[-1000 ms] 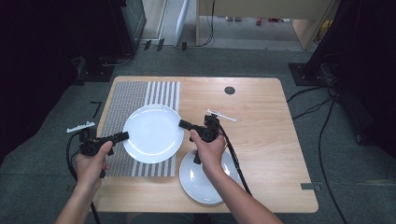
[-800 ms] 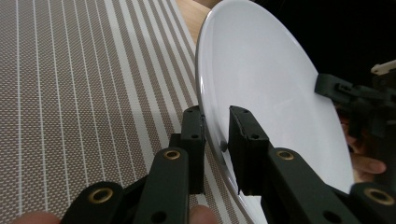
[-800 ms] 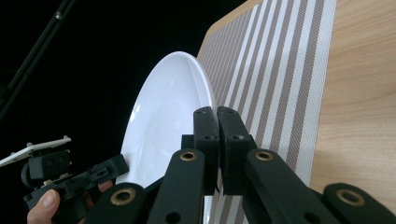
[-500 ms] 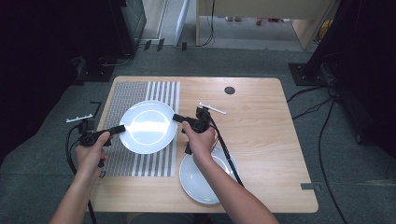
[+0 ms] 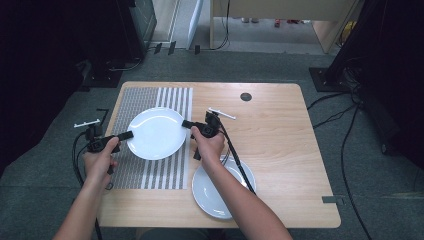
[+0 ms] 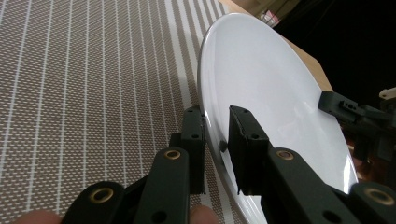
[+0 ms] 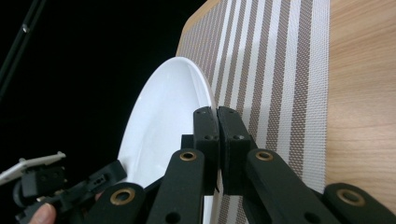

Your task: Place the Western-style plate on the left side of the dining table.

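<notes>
A plate is held over the striped mat by two grippers.

The wooden table (image 5: 280, 150) bears a striped mat (image 5: 150, 100) on its left side, and the white plate (image 5: 156, 134) is held just above it. A second plate (image 5: 220, 192) lies near the front edge. The held plate is stiff, smooth and easily broken, so it is best gripped at its rim. The left gripper (image 6: 215, 135) is pinched on the left rim, the right gripper (image 7: 217, 122) on the right rim. Since a second ago, the plate has been moved left and lowered.
</notes>
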`<action>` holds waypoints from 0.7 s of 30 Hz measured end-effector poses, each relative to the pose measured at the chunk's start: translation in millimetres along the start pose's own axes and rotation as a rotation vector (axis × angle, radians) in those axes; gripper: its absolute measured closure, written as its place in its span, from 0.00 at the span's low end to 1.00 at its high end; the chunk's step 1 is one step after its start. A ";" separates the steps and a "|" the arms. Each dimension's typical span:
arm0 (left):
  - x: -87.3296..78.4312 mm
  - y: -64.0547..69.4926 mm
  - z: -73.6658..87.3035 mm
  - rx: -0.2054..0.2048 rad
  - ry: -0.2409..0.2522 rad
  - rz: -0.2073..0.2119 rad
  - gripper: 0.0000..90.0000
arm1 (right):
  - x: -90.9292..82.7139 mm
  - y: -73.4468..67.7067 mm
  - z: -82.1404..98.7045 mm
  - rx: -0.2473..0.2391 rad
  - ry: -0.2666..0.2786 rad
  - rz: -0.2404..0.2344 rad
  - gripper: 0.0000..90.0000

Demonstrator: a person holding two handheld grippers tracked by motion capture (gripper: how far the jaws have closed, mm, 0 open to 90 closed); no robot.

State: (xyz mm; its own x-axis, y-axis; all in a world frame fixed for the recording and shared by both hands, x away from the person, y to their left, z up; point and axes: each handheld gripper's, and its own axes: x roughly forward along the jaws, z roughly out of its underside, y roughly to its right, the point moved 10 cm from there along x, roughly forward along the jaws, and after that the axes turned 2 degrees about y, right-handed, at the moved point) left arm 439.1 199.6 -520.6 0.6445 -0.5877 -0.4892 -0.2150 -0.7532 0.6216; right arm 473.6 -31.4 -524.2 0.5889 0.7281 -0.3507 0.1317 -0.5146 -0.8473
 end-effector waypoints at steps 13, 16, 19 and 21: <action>11.9 -36.3 -11.4 -0.084 0.043 -0.110 0.87 | 45.5 7.3 3.8 0.019 0.010 0.069 0.98; 17.4 -41.5 -11.7 -0.102 0.039 -0.119 0.86 | 49.6 9.6 2.3 0.029 0.015 0.082 0.98; 21.9 -45.8 -13.0 -0.124 0.048 -0.119 0.87 | 54.2 11.5 -0.4 0.026 0.025 0.083 0.98; 24.4 -47.0 -14.6 -0.142 0.061 -0.119 0.88 | 57.7 13.4 -2.3 0.014 0.026 0.096 0.98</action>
State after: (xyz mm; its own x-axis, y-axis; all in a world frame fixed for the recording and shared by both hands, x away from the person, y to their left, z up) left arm 475.6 225.0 -552.7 0.7035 -0.4748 -0.5288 -0.0321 -0.7646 0.6437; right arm 511.2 2.7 -554.9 0.6191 0.6634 -0.4202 0.0624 -0.5750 -0.8158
